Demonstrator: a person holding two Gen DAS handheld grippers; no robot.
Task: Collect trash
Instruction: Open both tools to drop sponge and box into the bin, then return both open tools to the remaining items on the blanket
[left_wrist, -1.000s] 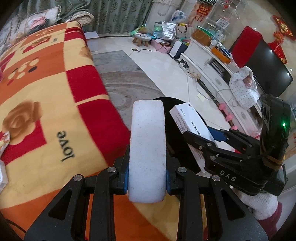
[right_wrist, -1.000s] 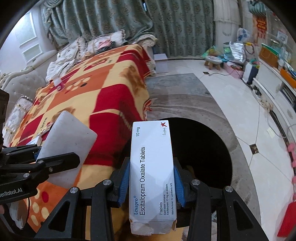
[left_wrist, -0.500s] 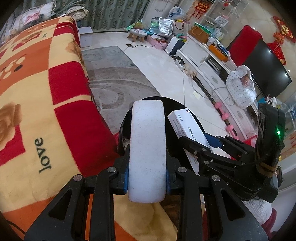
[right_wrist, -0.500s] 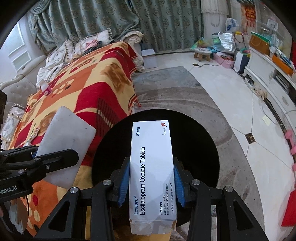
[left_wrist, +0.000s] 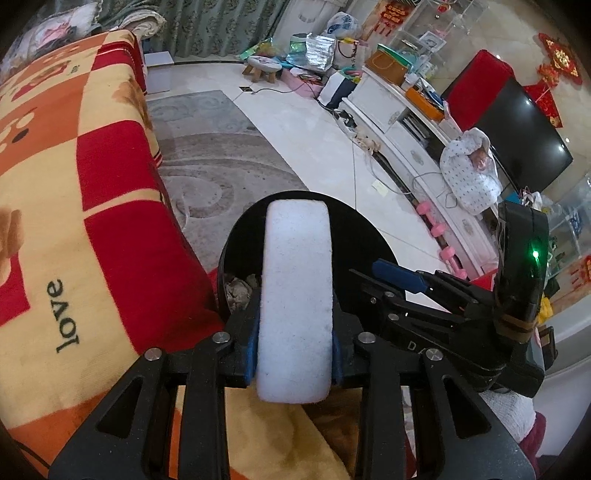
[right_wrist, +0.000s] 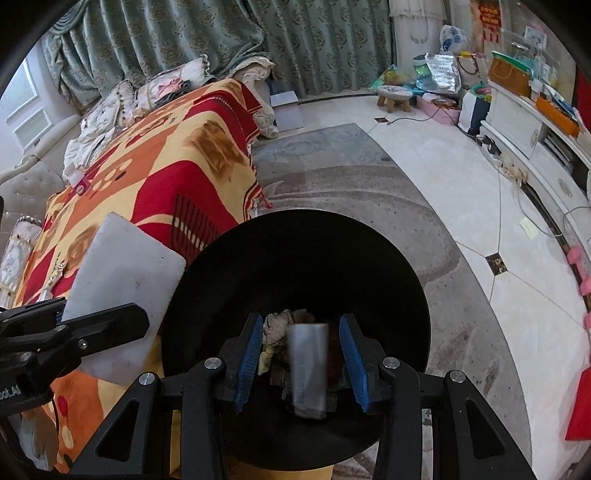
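White foam block (left_wrist: 295, 299) sits between the opening left claw (left_wrist: 293, 354) over the black bin's (right_wrist: 388, 258) rim. Right claw (right_wrist: 301, 363) gapes empty; blurred box (right_wrist: 308, 369) inside bin, clear rug beyond.

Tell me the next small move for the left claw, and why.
Probably let the left claw finish opening. Its jaws are opening with the white foam block between them, aimed into the black bin. The right claw stands open, with a blurred box below it in the bin.
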